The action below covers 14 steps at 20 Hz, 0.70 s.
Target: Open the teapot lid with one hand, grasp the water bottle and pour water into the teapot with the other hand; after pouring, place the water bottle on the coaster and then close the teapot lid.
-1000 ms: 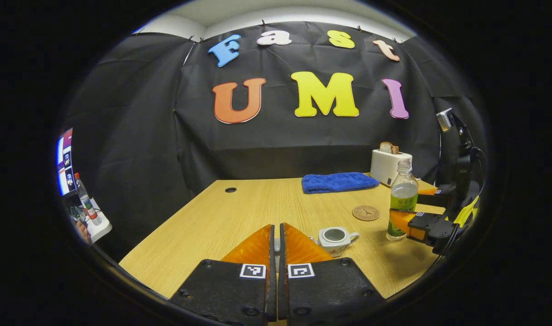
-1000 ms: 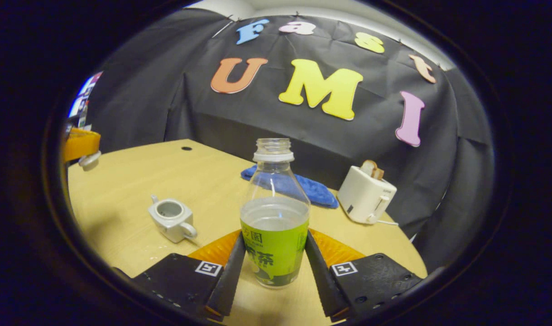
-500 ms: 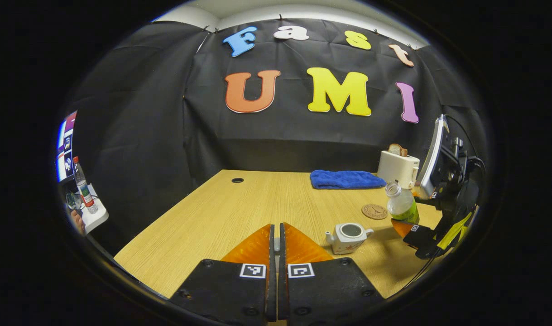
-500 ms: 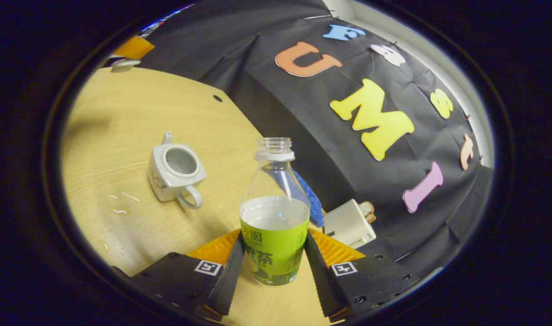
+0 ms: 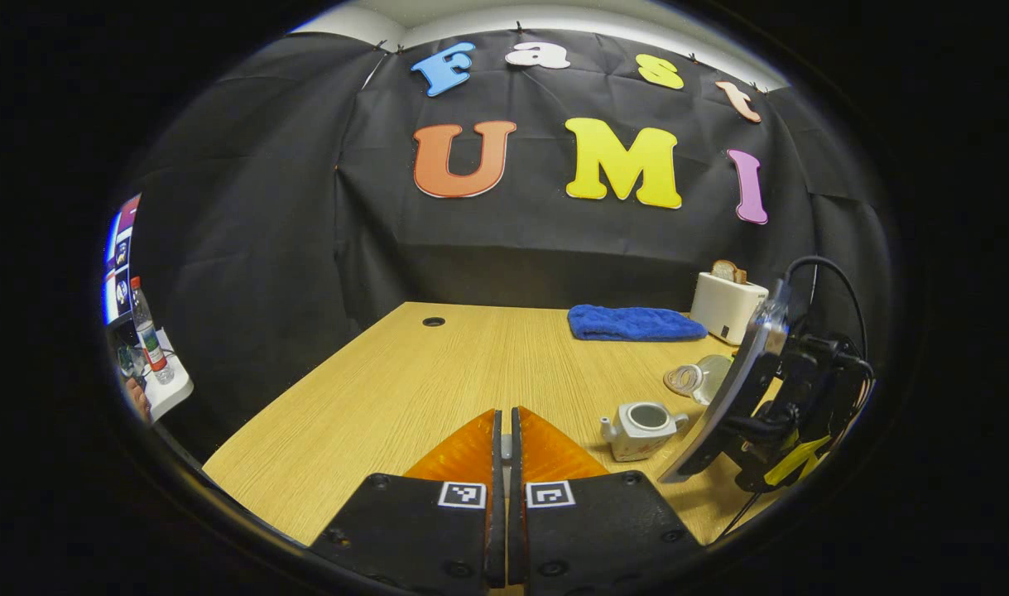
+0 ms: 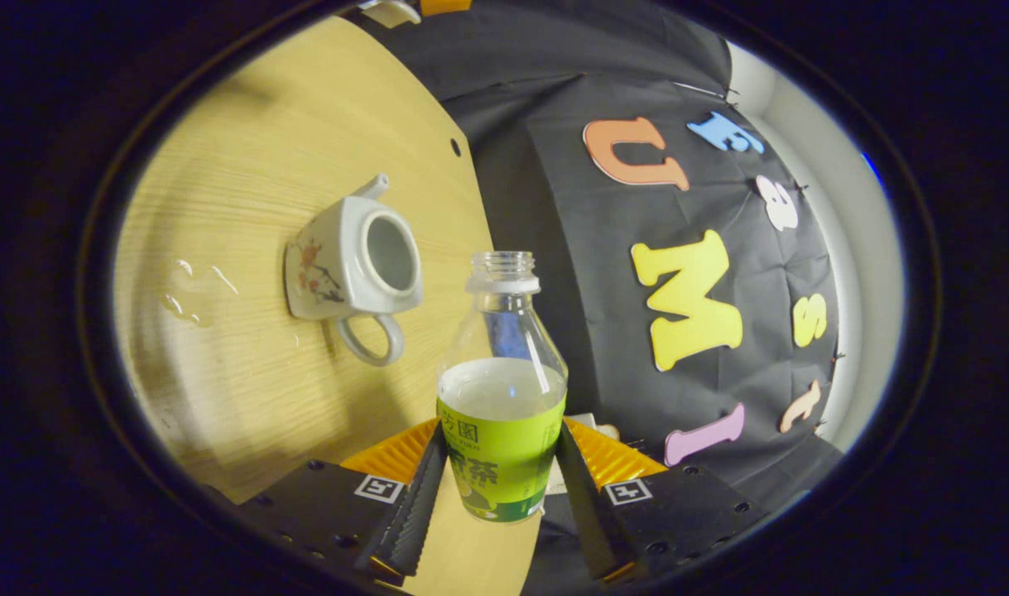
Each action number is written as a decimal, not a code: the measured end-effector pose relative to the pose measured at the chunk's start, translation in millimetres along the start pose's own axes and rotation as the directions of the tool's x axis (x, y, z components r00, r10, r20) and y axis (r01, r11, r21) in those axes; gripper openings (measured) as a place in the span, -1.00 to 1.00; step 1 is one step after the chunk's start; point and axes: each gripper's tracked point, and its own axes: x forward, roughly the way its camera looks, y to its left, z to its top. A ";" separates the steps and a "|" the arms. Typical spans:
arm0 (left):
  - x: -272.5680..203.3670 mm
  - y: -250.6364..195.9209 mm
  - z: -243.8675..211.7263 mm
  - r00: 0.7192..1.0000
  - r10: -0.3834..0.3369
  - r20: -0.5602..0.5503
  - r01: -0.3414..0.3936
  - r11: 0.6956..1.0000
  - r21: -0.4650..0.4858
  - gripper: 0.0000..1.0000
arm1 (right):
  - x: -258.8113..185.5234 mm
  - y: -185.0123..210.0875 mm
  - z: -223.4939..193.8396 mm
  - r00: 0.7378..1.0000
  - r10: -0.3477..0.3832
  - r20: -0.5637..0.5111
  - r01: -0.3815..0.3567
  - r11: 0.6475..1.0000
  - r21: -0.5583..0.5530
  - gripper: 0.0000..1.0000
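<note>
Bright overhead light, soft shadows on the bench [image 5: 438, 372], strong fisheye bending at edges, sharp focus mid-frame, slight glare.

A staged recording booth with black cloth walls [image 5: 264, 248] around a pale wooden table [image 5: 438, 372]; kitchen props sit at its far edge: a white toaster [image 5: 726, 306] and a folded blue towel [image 5: 632, 324].

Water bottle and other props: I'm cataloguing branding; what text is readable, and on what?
On the water bottle: label characters, partly hidden by the jaws; not readable whole.
On the teapot: painted flowers, no text.
On the right gripper: coded square tags, no words.
On the side screen: too small.
</note>
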 end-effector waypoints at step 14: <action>-0.3 -2.4 -5.3 1.000 -0.011 -0.019 0.011 1.000 0.019 -0.93 | 6.4 -19.5 6.8 0.996 -0.067 0.064 0.087 0.917 -0.390 0.46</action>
